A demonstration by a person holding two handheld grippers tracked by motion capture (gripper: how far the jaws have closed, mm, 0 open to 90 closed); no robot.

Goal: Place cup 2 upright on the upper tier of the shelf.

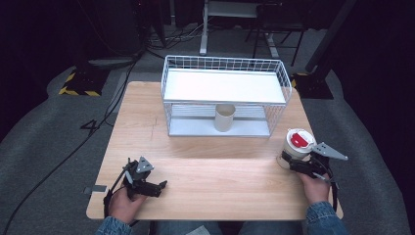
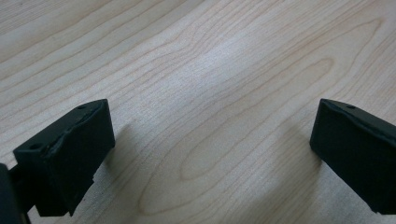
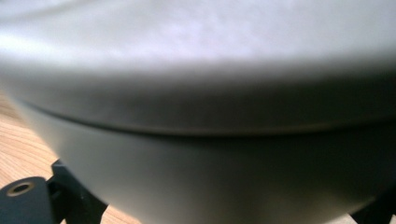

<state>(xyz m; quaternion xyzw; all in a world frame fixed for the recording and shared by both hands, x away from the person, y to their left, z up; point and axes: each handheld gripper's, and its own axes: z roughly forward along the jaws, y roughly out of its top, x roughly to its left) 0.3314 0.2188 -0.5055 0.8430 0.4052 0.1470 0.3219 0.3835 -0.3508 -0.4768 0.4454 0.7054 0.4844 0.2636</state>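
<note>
White red-lidded cup (image 1: 297,147) is being flanked upright by right gripper (image 1: 297,164) at 4 o'clock, grip contact unclear; left gripper (image 2: 210,154) is being kept wide open, empty.

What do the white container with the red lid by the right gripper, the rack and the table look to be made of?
White container: probably plastic, going by its smooth, slightly glossy wall and moulded red lid.
Rack: thin white-coated metal wire, an open grid, with a flat matte white shelf panel whose material is unclear.
Table: light wood or wood-look laminate, with clear grain lines in the left gripper view.
</note>
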